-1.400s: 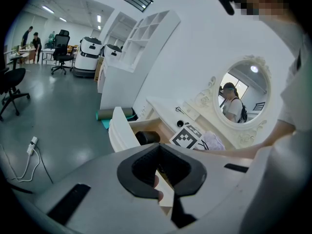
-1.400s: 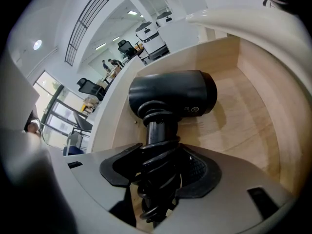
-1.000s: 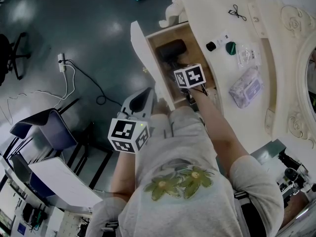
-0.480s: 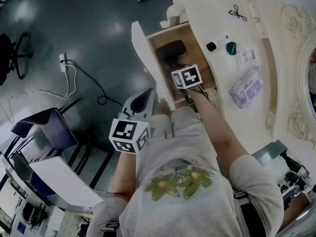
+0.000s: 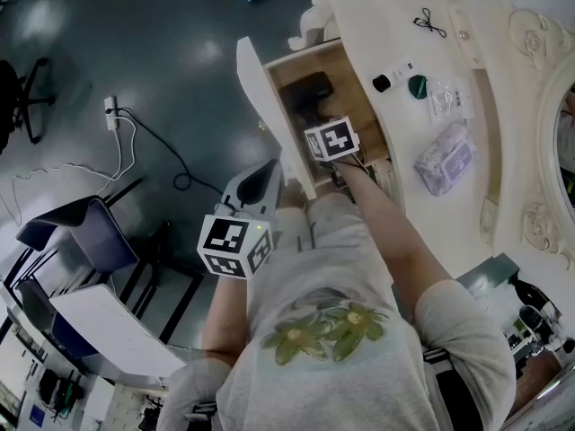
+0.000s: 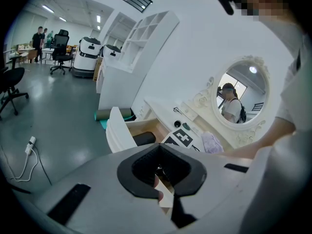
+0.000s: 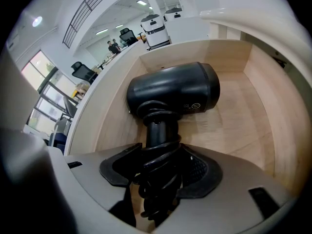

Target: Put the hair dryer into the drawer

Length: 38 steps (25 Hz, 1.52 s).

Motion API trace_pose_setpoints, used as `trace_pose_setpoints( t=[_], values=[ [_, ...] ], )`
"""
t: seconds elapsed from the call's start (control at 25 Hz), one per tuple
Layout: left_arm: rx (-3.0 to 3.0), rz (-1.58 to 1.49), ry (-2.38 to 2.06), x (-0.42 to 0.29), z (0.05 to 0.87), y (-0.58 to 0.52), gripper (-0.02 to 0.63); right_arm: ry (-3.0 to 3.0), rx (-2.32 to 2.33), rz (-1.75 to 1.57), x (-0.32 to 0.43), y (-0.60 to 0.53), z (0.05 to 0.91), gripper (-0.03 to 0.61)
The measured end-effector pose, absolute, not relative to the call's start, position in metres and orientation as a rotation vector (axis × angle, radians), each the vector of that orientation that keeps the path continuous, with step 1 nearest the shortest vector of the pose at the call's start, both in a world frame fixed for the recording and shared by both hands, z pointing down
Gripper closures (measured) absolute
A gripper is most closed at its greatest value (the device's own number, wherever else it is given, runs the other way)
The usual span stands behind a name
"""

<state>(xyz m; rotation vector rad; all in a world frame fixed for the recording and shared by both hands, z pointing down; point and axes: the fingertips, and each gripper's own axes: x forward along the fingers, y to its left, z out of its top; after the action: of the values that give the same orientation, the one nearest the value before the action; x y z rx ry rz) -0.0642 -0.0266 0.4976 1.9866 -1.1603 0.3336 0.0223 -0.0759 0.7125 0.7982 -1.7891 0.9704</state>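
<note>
A black hair dryer (image 5: 307,89) lies inside the open wooden drawer (image 5: 256,97) of a white vanity. In the right gripper view its barrel (image 7: 173,94) rests on the drawer floor (image 7: 234,116), with the cord wound round the handle. My right gripper (image 5: 319,119) reaches into the drawer and is shut on that handle (image 7: 158,172). My left gripper (image 5: 259,182) hangs back near my body, outside the drawer front. Its jaws look shut with nothing between them (image 6: 163,182).
On the vanity top (image 5: 359,7) lie a black hair tie (image 5: 429,22), a black round thing (image 5: 382,83), a green one (image 5: 418,85) and a soft packet (image 5: 446,157). A power strip with cable (image 5: 112,113) and a chair (image 5: 81,232) are on the floor to the left.
My right gripper has shifted slightly left and deeper over the drawer with the hair dryer. The left gripper has stayed where it was.
</note>
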Motion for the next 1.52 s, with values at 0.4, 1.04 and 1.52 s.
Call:
trace_pose_setpoints(
  t=[0.4,1.04,1.52],
  values=[
    [2.009,0.338,-1.163,-0.065,0.490,-0.028,0.604,-1.786,0.821,0.976,0.024,-0.079,0.702,0.351],
    [2.104,0.337,-1.140,-0.059,0.458,-0.039,0.604,-1.920,0.918,1.066,0.027,-0.075,0.626,0.351],
    [2.184,0.312,-1.102,-0.046,0.432,-0.043,0.604,-2.122,0.977,1.102,0.022,-0.058,0.548,0.506]
  ],
)
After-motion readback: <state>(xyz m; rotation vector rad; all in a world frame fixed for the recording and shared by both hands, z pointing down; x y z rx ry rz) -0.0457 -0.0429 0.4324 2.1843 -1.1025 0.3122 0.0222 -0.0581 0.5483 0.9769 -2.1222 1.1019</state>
